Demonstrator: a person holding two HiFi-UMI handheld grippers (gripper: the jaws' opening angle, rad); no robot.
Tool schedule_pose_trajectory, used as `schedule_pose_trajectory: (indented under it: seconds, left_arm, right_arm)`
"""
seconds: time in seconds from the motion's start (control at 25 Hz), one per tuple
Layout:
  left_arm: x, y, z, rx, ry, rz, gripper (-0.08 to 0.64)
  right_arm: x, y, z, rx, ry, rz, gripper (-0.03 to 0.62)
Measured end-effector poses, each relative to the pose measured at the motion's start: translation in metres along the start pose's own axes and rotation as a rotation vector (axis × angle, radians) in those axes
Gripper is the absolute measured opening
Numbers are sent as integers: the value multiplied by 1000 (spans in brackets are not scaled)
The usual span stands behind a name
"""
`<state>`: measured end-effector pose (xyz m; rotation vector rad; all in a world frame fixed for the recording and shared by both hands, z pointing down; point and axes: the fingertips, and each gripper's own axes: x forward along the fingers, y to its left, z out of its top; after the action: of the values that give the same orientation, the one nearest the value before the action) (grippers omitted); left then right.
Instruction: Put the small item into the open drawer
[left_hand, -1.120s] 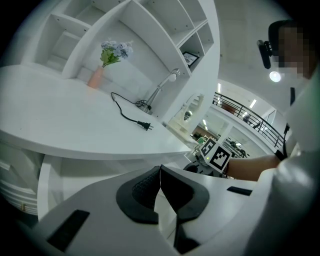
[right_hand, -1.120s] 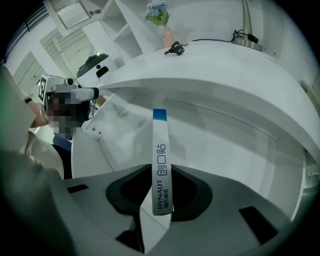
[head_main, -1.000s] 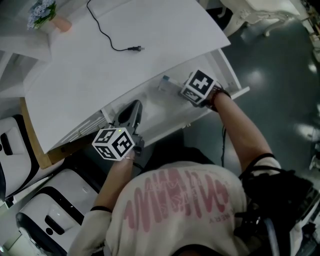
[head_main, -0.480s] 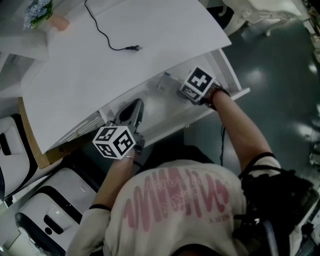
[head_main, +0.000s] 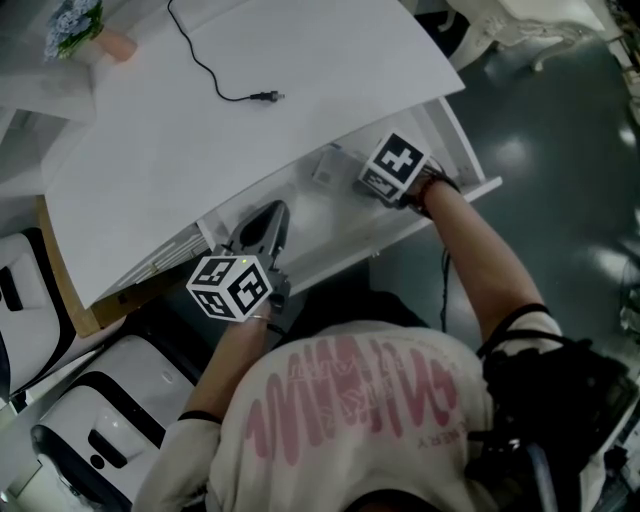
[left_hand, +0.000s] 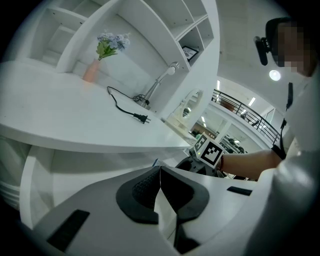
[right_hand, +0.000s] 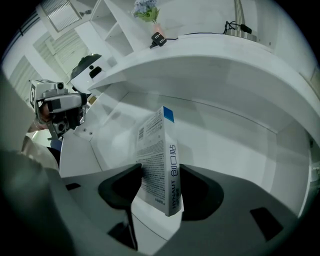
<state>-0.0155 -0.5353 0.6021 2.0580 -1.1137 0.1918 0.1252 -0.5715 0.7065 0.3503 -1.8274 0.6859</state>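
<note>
The small item is a flat white box with a blue corner (right_hand: 156, 150). It stands on edge inside the open white drawer (right_hand: 235, 145), leaning a little. My right gripper (right_hand: 159, 184) points steeply down into the drawer. Its jaws have just been opening and now stand wide on either side of the box, without pressing on it. In the head view the box (head_main: 326, 166) shows just left of the right gripper (head_main: 350, 172). My left gripper (head_main: 262, 226) hovers at the drawer's left front (head_main: 340, 236). The left gripper (left_hand: 160, 192) is shut, with nothing between its pads.
Above the drawer lies the white desk top (head_main: 250, 60) with a black cable and plug (head_main: 268, 97) and a vase of flowers (head_main: 85, 25). White shelves and a lamp (left_hand: 160, 85) stand behind. White seats (head_main: 30, 290) are on the floor at the left.
The right gripper's jaws have spread apart around the box, which stays in the drawer. Neither hand has shifted noticeably.
</note>
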Motion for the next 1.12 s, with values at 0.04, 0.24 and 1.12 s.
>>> schedule_pose_trajectory:
  seconds: [0.04,0.24,1.12]
  left_arm:
    - [0,1,0,1,0,1,31]
    - [-3,3,-1,2,-5,4,31]
    - [-3,7,-1,30,-16,22,31]
  right_arm:
    - [1,0,1,8,-4,6,246]
    - [4,-1,2,28,-13,14,258]
    - [14,-5,2,13,3,-9,273]
